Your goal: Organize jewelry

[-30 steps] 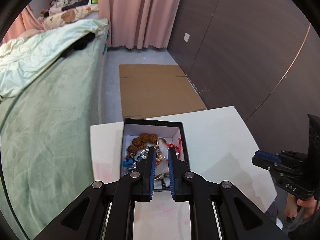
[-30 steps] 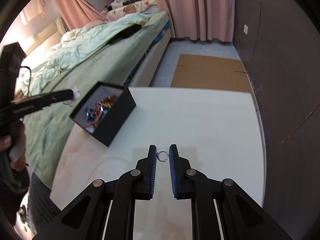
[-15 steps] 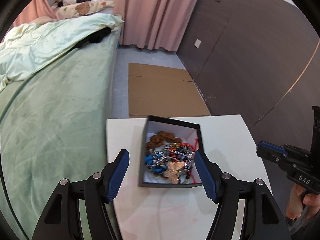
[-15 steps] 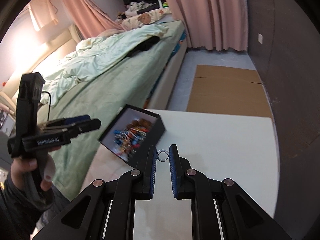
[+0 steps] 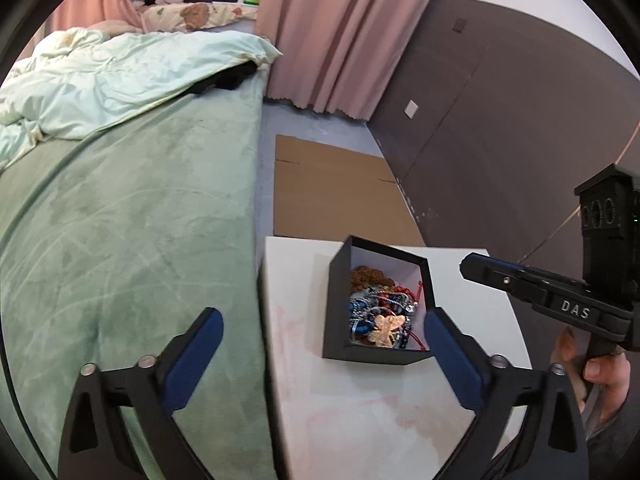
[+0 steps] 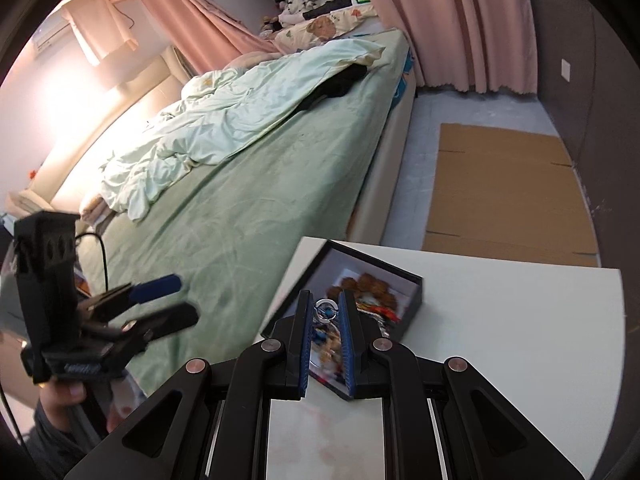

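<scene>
right gripper (image 6: 325,312): jaws nearly together, pinching a small silver ring (image 6: 325,305) at the very tips; the ring stands upright between the blue pads. just beyond and below the jaws sits the black jewelry box (image 6: 416,280), open, on the white tabletop (image 6: 520,328), so the ring looks poised over the box's near end, though the blur there makes the height hard to judge.

left gripper (image 5: 320,322): jaws opening wide, nothing between the pads; the box (image 5: 338,280) lies ahead of them, nearer the right jaw, heaped with beads and a gold butterfly piece (image 5: 387,326).

handling: the ring is light, hard and slick, likely to twist or pop out of a tip pinch; best gripped across the band. the heap in the box is loose and tangly, cords and strands likely to snag, so lift one strand only.
</scene>
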`<state>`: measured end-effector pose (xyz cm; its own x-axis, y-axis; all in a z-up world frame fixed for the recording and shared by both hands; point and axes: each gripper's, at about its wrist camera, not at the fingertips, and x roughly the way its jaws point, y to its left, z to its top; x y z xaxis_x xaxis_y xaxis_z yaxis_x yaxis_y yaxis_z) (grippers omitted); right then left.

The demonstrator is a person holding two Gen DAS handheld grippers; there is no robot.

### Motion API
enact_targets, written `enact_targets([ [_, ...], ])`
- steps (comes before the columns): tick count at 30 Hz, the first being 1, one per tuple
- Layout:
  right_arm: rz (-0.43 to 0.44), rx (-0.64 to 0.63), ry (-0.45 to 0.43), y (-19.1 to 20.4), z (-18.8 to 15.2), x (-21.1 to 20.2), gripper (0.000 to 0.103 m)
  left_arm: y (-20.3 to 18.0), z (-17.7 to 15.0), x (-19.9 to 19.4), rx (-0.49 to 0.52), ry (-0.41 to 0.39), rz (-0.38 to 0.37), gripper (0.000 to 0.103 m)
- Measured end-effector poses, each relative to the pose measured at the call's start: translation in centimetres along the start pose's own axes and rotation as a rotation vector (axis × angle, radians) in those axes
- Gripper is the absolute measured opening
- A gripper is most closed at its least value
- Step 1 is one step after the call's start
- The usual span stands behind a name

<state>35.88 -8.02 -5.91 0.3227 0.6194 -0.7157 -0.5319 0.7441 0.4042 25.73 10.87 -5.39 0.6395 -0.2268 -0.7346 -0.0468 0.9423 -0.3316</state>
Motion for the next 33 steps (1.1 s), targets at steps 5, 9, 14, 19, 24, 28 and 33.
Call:
enact_targets([
  [5,0.011,0.022,-0.041,0.4,-0.1,-0.6,0.075,0.6,0.2,-0.7,-0.020,-0.017,-0.002,0.101],
  [9,0.003,0.048,-0.041,-0.4,-0.8,-1.6,0.076,0.2,0.3,-1.1,-0.017,-0.032,-0.013,0.101],
  [14,-0.016,0.079,-0.062,-1.6,-2.1,-3.5,0.076,-1.1,-0.1,-1.6,0.000,-0.047,-0.028,0.101],
  [19,-0.048,0.101,-0.070,-2.7,-4.0,-5.5,0.076,-2.6,-0.7,-2.4,0.012,-0.062,-0.040,0.101],
  [24,-0.074,0.121,-0.083,-3.3,-5.8,-8.1,0.076,-4.2,-1.6,-4.0,0.029,-0.093,-0.038,0.101],
  [28,-0.128,0.107,-0.130,-3.1,-7.1,-10.4,0.101,-5.5,-2.4,-5.5,0.040,-0.114,-0.043,0.102],
  [33,-0.160,0.126,-0.187,-3.0,-9.1,-13.8,0.103,-7.1,-3.8,-7.9,0.072,-0.157,-0.035,0.103],
])
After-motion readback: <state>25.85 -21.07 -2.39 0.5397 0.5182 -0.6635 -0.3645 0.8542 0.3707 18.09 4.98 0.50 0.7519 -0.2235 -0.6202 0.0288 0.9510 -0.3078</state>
